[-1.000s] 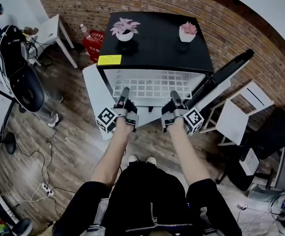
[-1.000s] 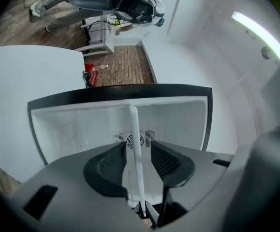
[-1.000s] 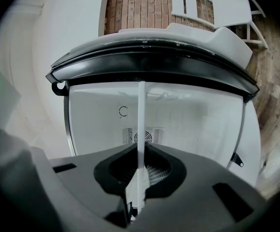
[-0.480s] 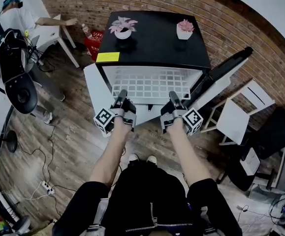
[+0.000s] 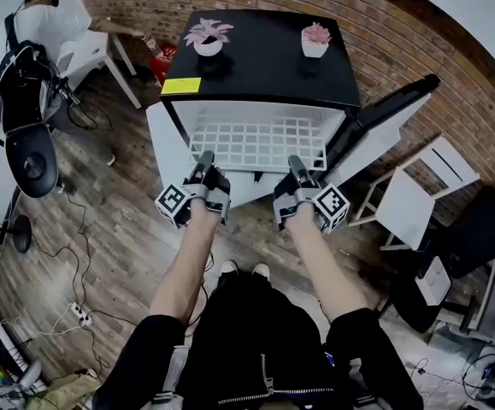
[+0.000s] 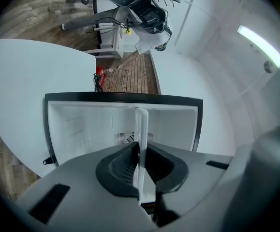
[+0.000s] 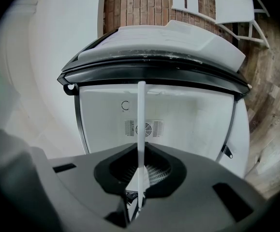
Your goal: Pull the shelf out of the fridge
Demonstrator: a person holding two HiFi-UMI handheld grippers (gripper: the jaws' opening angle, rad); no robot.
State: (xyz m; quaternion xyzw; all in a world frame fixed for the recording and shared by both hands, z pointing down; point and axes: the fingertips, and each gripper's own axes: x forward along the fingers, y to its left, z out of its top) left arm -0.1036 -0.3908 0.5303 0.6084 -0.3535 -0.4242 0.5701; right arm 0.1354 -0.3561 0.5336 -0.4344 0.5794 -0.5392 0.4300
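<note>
Atop fridge (image 5: 264, 75): 2 plants (image 5: 206, 38) | door (image 5: 388, 118) open R of shelf (image 5: 260, 142)

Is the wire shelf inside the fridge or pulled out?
Partly out: the shelf projects forward past the front edge of the fridge in the head view.

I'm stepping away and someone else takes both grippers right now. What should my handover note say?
Left gripper: jaws have just been closing, now shut on the shelf at its front edge.
Right gripper: shut on that same edge.
Fridge: door open at the right; the shelf sticks partway out, rear inside.
Done: both grips set, shelf partly drawn.
Left: probably keep pulling it level until it comes clear.
</note>
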